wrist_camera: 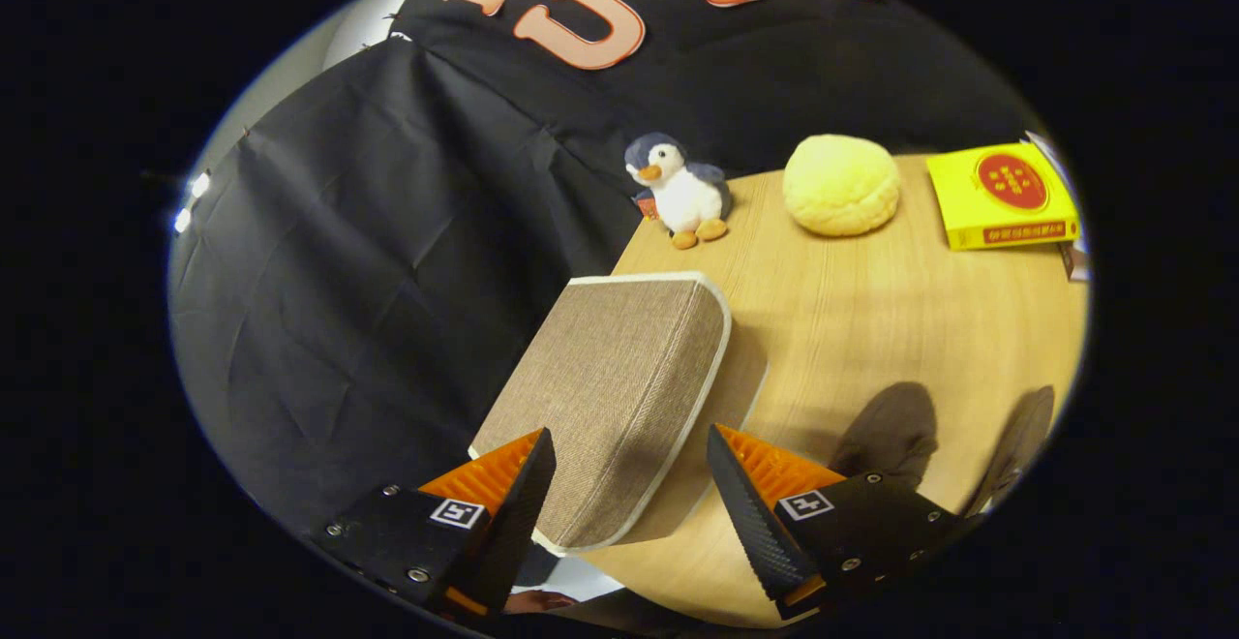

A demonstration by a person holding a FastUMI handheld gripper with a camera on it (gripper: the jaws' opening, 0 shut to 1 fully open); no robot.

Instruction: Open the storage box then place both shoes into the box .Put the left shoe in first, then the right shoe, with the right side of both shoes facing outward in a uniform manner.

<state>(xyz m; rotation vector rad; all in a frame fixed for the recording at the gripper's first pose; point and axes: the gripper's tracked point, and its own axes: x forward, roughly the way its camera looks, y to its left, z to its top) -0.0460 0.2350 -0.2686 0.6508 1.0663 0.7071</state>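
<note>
Between my spread gripper (631,484) fingers, the storage box (610,397) lid's near corner, nothing gripped, penguin toy (679,189) beyond the box.

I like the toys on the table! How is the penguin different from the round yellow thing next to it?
The plush penguin is grey and white with orange beak and feet; the yellow ball-shaped cushion is one pale yellow colour. The penguin stands upright at the table corner and is smaller; the cushion is a bigger, rounded lump. Both look soft and sit far beyond the open tongs, which straddle the fabric storage box lid.
</note>
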